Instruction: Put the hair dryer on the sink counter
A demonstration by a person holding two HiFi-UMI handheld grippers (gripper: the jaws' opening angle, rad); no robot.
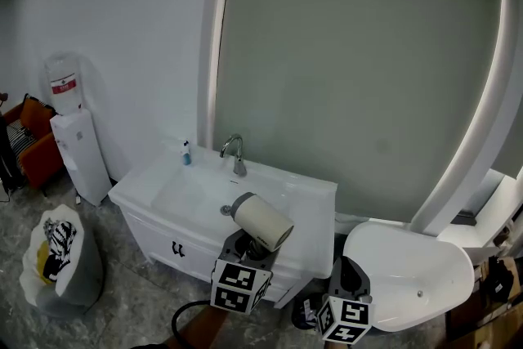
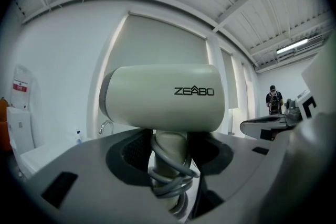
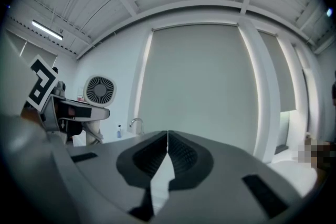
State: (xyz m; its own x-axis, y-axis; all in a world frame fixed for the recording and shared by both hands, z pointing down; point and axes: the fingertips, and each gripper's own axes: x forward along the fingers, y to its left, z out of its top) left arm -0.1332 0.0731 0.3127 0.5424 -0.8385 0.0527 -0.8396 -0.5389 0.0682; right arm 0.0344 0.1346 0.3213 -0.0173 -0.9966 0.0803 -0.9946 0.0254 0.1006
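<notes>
A cream hair dryer (image 1: 263, 220) with a grey rear grille is held upright above the front edge of the white sink counter (image 1: 315, 208). My left gripper (image 1: 248, 248) is shut on its handle, below the barrel. In the left gripper view the hair dryer (image 2: 160, 97) fills the middle, its handle and the grey cord wound round it (image 2: 169, 176) pinched between the jaws. My right gripper (image 1: 350, 280) hangs lower right of the counter. Seen in its own view, the right gripper (image 3: 167, 150) is shut, its pads touching with nothing between them.
A chrome faucet (image 1: 235, 153) and a small blue bottle (image 1: 186, 152) stand at the back of the basin. A white tub-like fixture (image 1: 409, 274) is at the right. A water dispenser (image 1: 78, 145) and a grey bag (image 1: 59, 257) are at the left.
</notes>
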